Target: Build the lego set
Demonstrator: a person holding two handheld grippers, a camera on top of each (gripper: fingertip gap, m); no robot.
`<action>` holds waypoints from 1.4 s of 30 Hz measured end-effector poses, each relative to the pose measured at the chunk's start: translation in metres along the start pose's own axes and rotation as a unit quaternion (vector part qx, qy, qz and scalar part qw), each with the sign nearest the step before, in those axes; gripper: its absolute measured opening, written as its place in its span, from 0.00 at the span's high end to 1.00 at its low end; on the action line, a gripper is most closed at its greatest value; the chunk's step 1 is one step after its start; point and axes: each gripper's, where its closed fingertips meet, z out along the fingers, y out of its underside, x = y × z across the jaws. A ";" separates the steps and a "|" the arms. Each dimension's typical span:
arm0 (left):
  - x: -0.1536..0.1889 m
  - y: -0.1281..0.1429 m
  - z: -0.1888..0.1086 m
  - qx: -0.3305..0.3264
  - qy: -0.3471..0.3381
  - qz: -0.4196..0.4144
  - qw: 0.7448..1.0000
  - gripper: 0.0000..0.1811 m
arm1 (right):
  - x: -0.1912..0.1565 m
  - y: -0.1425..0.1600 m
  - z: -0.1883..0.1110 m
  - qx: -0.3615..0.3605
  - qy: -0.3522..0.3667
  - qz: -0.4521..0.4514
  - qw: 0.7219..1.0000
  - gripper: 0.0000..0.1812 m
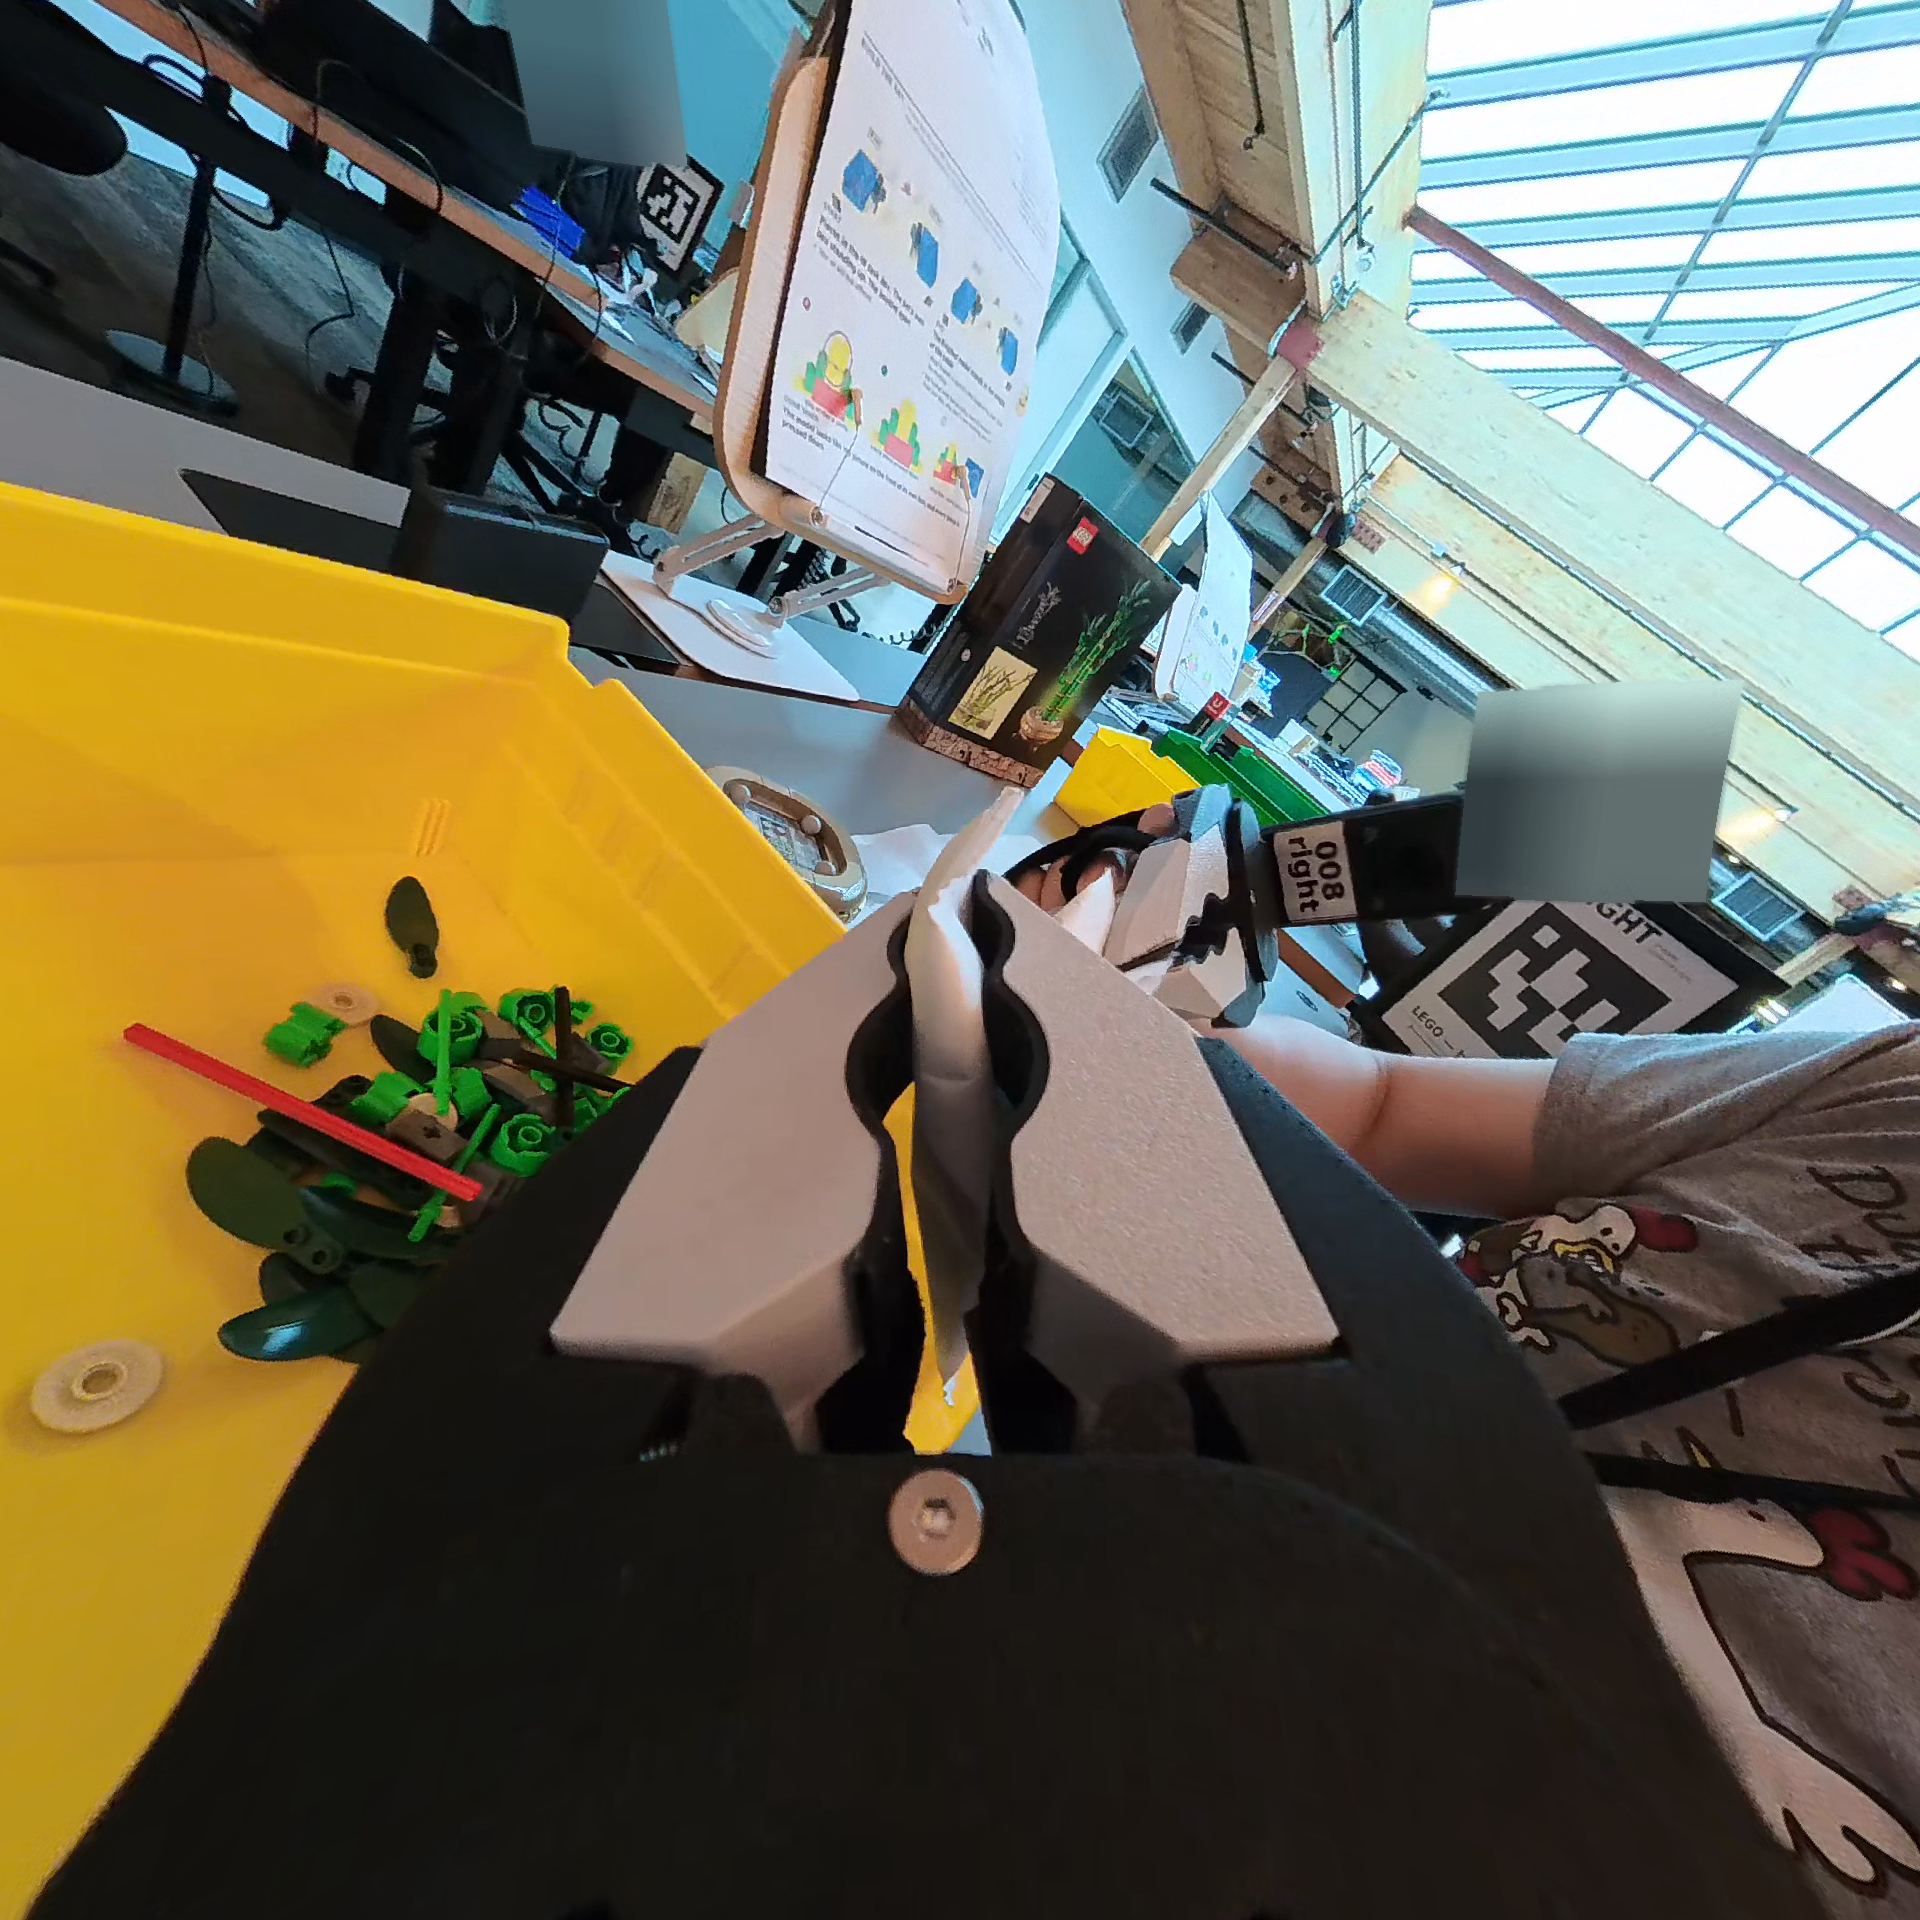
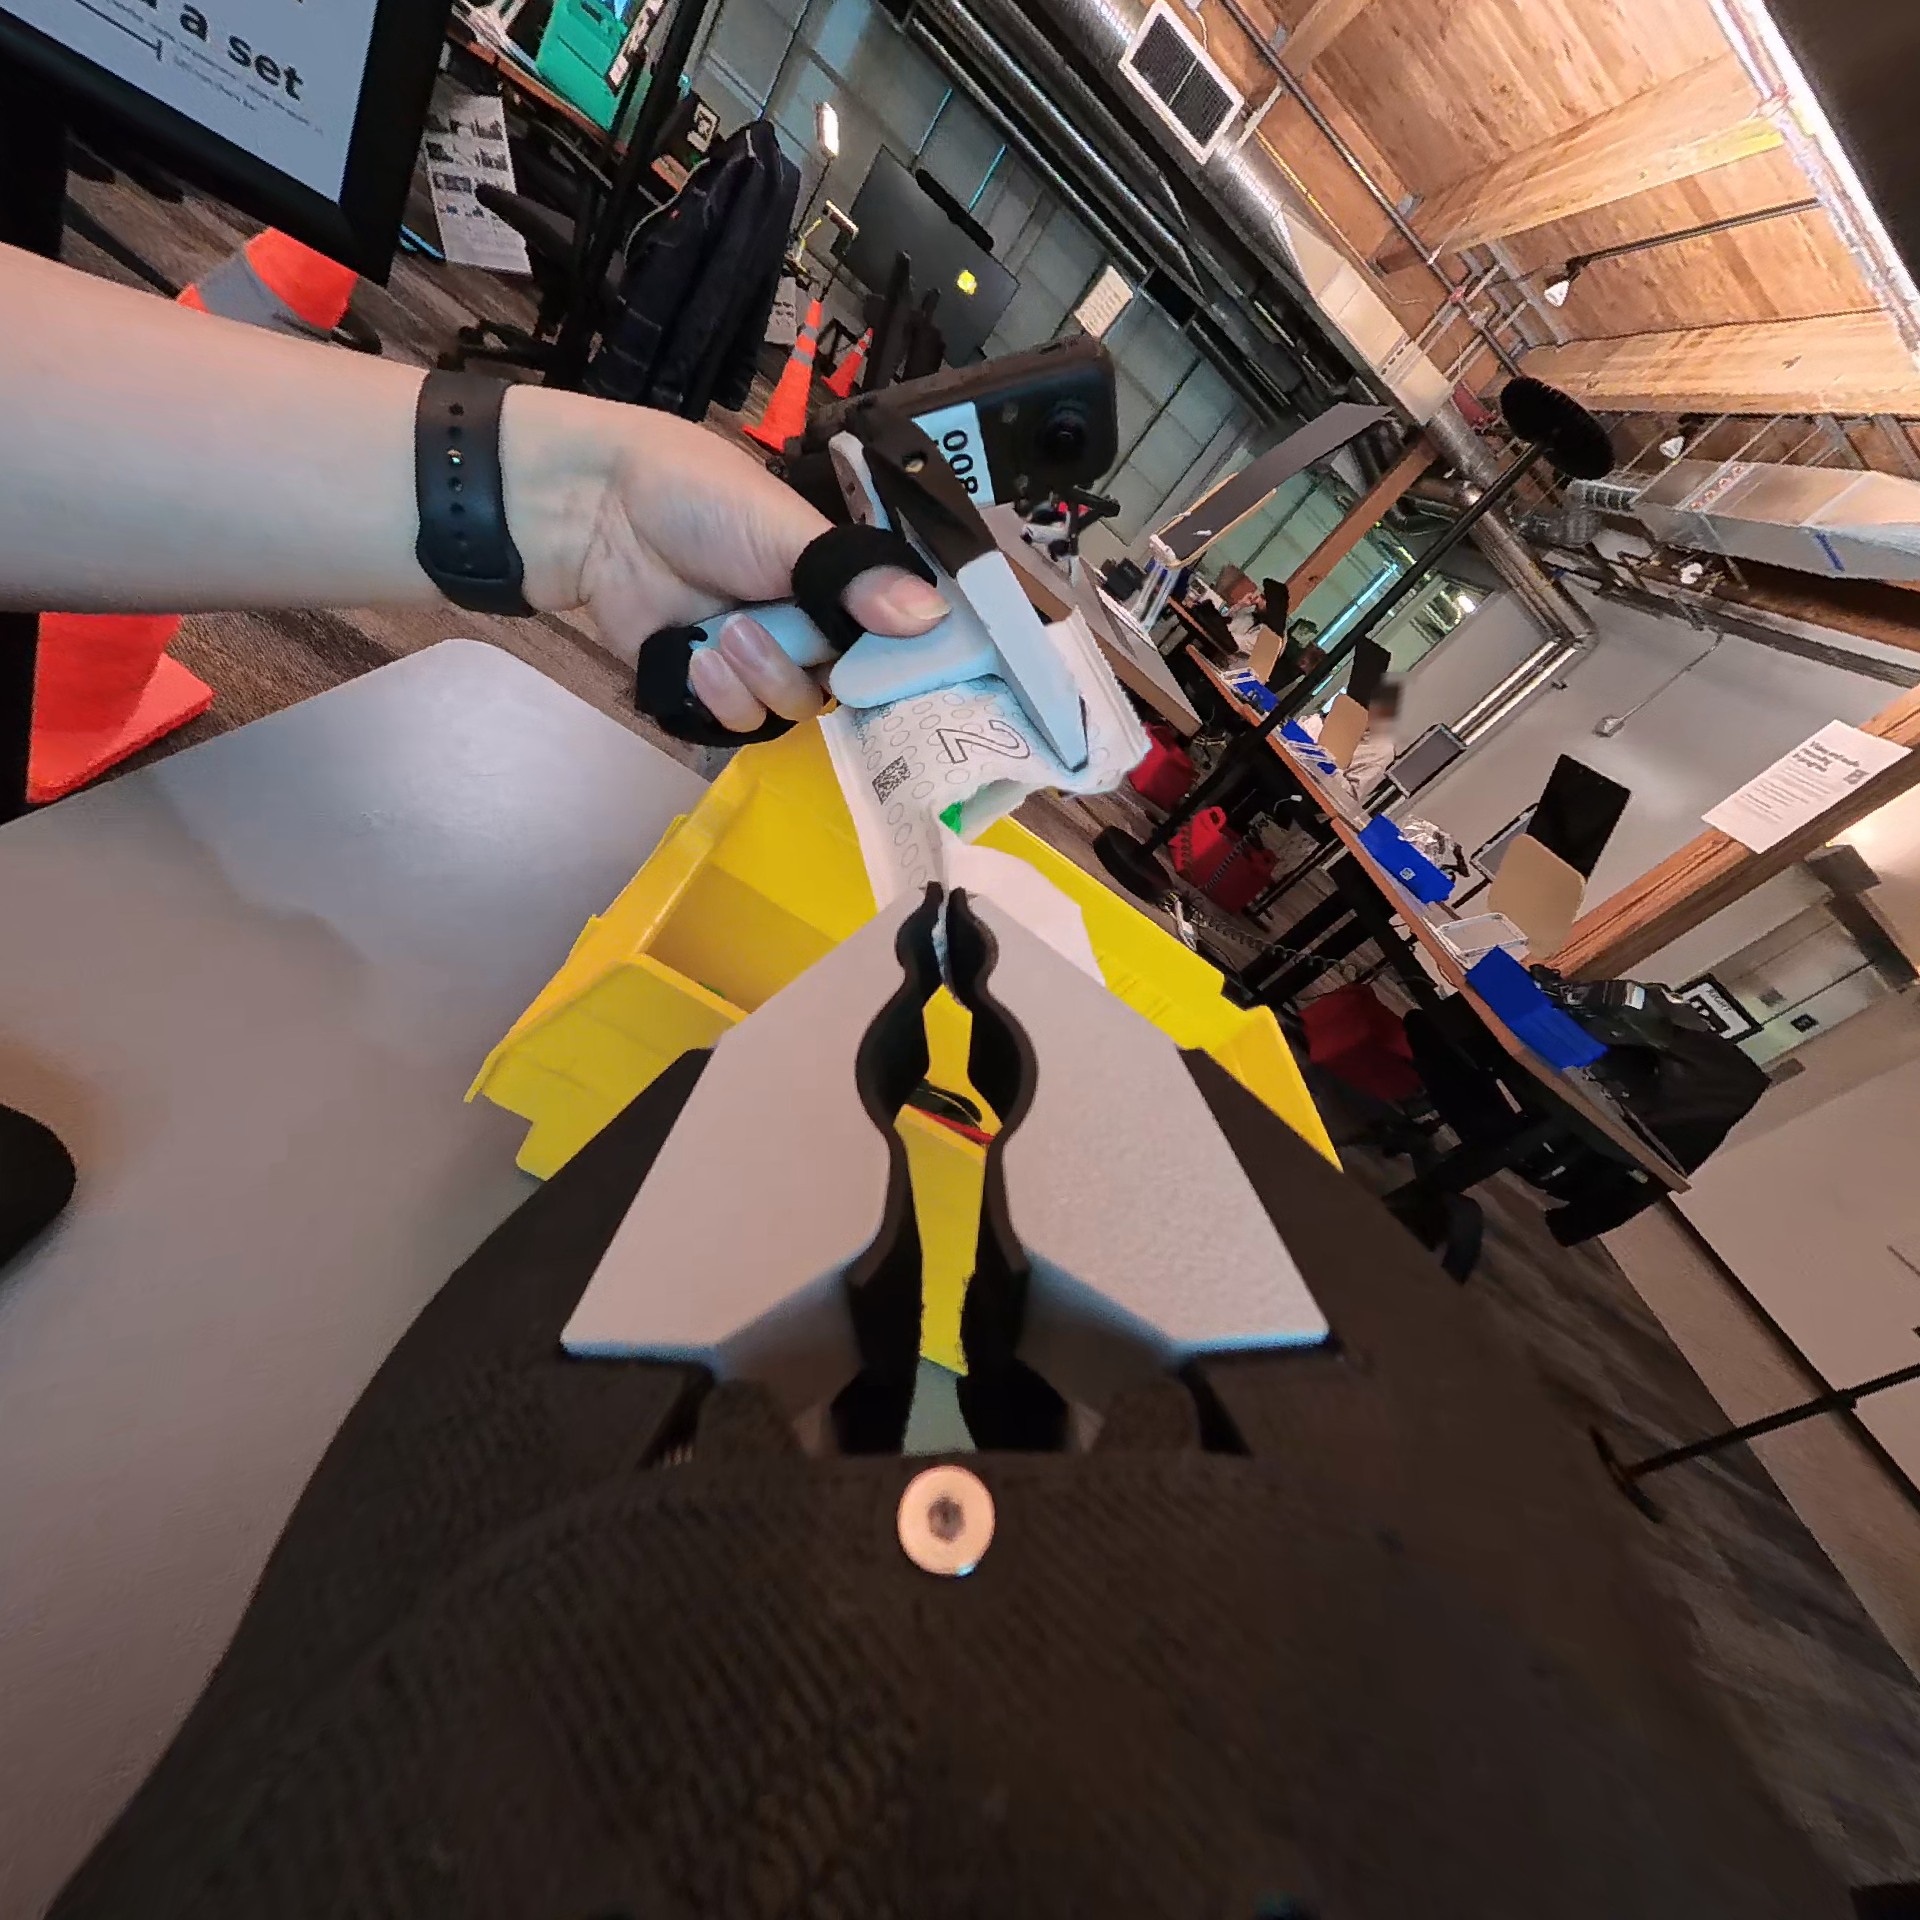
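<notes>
I am pinching the white paper parts bag [image 2: 940,769] between both closed hand-held grippers, left hand-held gripper [image 1: 951,914] and right hand-held gripper [image 2: 945,914], over the yellow bin [image 1: 312,748] so loose lego pieces [image 1: 416,1101] are landing inside.

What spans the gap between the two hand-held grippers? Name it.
A white paper parts bag, pinched by the left hand-held gripper and the right hand-held gripper, above the yellow bin; clearest in the right wrist view.

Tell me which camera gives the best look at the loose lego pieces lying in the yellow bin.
The left wrist view: the pile of green pieces and the red rod lie in plain sight on the yellow bin floor. In the right wrist view only a sliver of them shows between the right gripper fingers.
</notes>
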 end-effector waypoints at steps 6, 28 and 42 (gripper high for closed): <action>-0.002 -0.019 -0.019 0.052 -0.002 -0.011 0.999 0.98 | 0.005 0.003 -0.009 0.008 0.002 0.019 1.000 1.00; -0.003 -0.002 -0.015 0.025 -0.005 -0.015 1.000 0.98 | -0.004 0.010 -0.021 -0.007 -0.041 0.056 0.998 1.00; -0.016 -0.018 -0.020 0.083 -0.030 -0.008 0.996 0.98 | 0.042 0.005 -0.128 -0.069 0.090 0.170 0.979 1.00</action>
